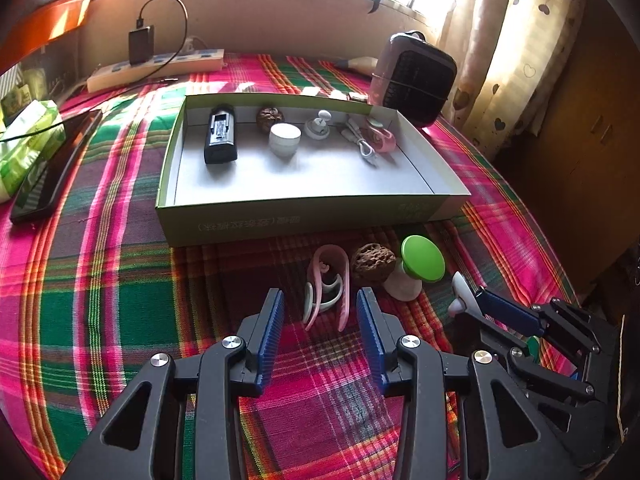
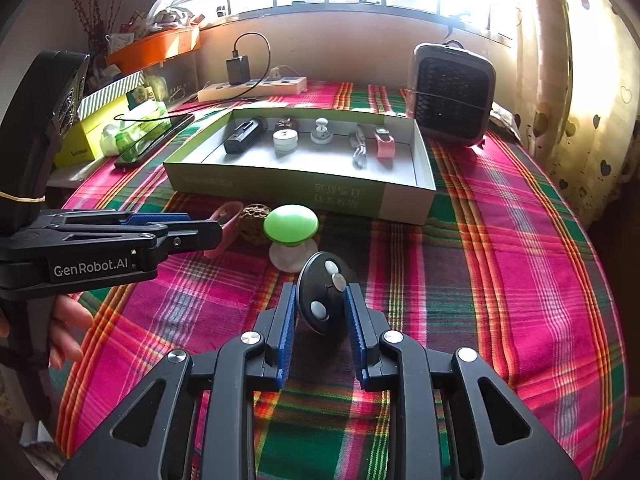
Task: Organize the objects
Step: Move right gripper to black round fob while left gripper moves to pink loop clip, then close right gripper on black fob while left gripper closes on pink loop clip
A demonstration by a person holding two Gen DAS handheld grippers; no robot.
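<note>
An open cardboard box on the plaid cloth holds a black battery, a walnut, a white cup, a white knob, a cable and a pink clip. In front of it lie a pink clip, a walnut and a green-topped mushroom piece. My left gripper is open, with its fingers either side of the pink clip. My right gripper is shut on a black round remote.
A small heater stands behind the box at the right. A power strip with a charger lies at the back. A phone and green packets sit at the left. A curtain hangs at the right.
</note>
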